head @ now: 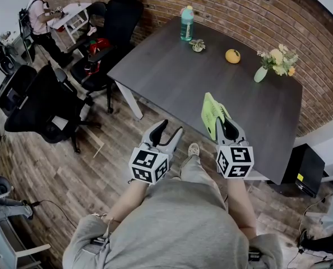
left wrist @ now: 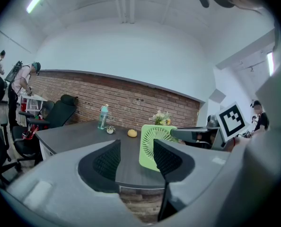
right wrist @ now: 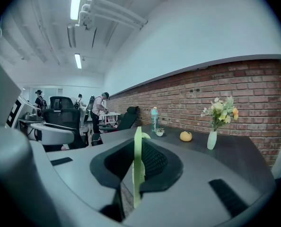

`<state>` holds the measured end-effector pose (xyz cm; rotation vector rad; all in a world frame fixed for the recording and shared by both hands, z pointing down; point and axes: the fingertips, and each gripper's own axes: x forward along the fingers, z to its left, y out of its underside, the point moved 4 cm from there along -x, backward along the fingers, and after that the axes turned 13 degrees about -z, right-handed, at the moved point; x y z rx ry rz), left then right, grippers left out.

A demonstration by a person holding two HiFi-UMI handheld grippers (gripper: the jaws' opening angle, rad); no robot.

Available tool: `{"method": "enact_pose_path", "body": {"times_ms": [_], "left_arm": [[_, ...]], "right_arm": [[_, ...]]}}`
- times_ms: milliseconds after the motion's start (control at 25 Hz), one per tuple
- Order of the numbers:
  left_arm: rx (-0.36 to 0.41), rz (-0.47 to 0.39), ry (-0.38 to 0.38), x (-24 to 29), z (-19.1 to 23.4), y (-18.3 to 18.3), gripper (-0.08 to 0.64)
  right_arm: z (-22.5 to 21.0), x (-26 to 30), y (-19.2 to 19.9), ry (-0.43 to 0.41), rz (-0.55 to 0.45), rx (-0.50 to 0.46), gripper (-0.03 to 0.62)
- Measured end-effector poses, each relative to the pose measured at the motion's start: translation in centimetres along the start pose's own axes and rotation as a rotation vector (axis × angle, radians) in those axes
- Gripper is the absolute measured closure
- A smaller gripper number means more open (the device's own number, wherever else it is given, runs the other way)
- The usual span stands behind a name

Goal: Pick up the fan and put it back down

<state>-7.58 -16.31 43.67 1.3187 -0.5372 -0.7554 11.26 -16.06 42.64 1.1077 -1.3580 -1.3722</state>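
1. Your right claw is clamped on the thin edge of the green fan. It holds the fan upright at the near edge of the dark surface. No view shows whether the fan's base rests on the surface or hangs just above it.
2. Your left claw has its jaws apart with nothing between them. It sits off the surface's near edge, beside the right claw.
3. The grip is on a narrow rim only. A quick swing or a tilt of your wrist could let the fan pivot between the pads or slip out.
4. The fan is close to the near edge. If you set it down with part of its base overhanging, it will likely tip off towards the floor.
5. The fan is flat and stands tall. Open the right claw before the base sits level and it will probably fall on its face.
6. Containers all stand on the far side, near the brick wall:
   - The pale vase holds a bunch of flowers.
   - The teal bottle is capped, and its contents cannot be made out.
   - A small pot holds a little plant.
   - An orange fruit lies loose between the pot and the vase.
7. These are all well apart from the fan, so you risk knocking them only if you carry it deep across the surface.
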Motion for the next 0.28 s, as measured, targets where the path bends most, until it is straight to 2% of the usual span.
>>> {"method": "enact_pose_path", "body": {"times_ms": [280], "left_arm": [[-0.003, 0.001, -0.002, 0.27, 0.45, 0.03, 0.347]], "right_arm": [[0.03, 0.51, 0.11, -0.003, 0.004, 0.001, 0.546]]}}
